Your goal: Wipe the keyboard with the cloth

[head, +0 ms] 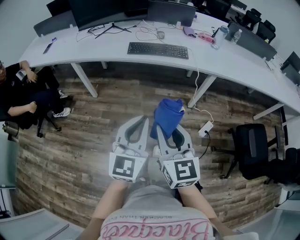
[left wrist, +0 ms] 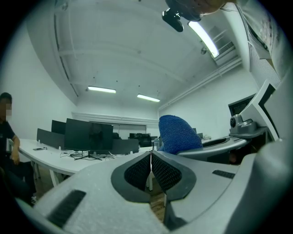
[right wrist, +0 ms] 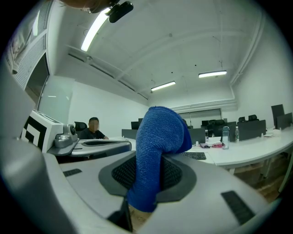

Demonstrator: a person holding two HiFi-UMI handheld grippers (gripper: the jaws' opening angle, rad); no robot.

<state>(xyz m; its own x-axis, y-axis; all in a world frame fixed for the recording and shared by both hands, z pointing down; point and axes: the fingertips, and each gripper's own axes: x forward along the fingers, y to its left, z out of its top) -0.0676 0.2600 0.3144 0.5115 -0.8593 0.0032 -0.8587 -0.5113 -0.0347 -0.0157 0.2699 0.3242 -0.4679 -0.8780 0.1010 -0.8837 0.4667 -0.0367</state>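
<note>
Step in hand: carrying the cloth to the keyboard; no wiping had begun.

The right gripper [right wrist: 149, 176] had its jaws clamped on the blue cloth [right wrist: 155, 155]. The cloth was pinched between the pads, with a bunched fold sticking up above the jaw tips and a short tail hanging below. The left gripper [left wrist: 150, 167] had its jaws pressed together with nothing between them; only a thin seam showed. In the head view both grippers were held side by side, close to the person's body and over the wood floor [head: 75, 140].

The keyboard [head: 158, 49] lay flat on the white worktop [head: 84, 47], well apart from both grippers and straight ahead. Nothing was touching it. A monitor [head: 96, 11] and loose cables sat behind it, and a mouse and small items lay off to its right. Another person [head: 21, 93] sat at the far left, clear of the path. A black chair [head: 253, 150] stood to the right.

Judgement: this was early in the task, with the cloth secured but no contact made. The next move called for stepping up to the worktop, bringing the right gripper down over the keyboard and tipping it so the free fold of cloth met the keys rather than the jaw tips. The left gripper might be needed to steady the keyboard. The risk was the keyboard sliding under the wipe.
</note>
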